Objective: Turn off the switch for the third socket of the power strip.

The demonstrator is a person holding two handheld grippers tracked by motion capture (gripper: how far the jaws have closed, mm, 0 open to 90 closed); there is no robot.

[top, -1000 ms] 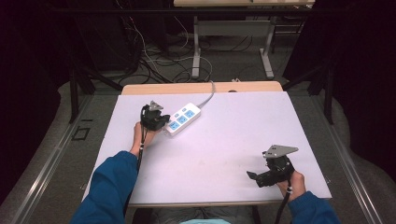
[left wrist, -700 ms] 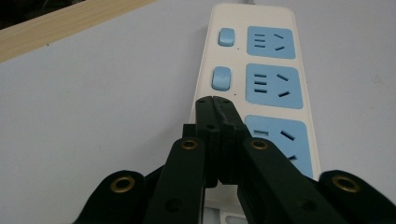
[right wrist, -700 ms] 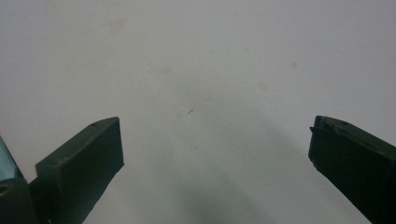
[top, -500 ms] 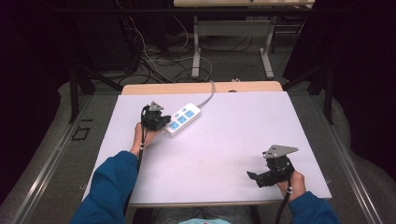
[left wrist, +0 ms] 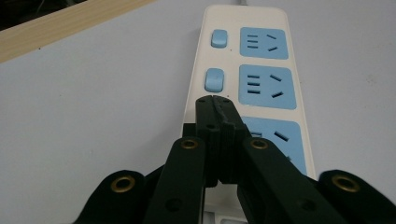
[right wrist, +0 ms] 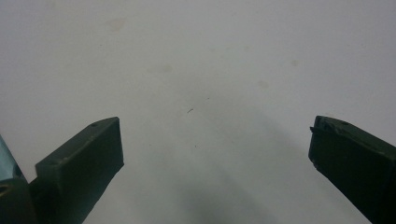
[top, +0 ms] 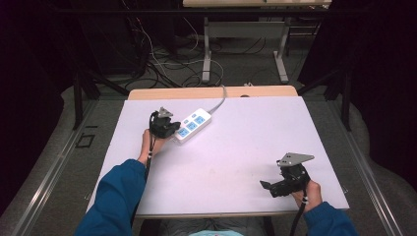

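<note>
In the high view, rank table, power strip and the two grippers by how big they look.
1. Table
2. Power strip
3. Right gripper and left gripper: not ranked; the right looks a bit larger, but it is nearer the camera.

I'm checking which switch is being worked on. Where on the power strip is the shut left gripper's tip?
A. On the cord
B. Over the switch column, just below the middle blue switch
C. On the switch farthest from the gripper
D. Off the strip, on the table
B: in the left gripper view the shut left gripper ends just below the middle blue switch of the power strip.
</note>
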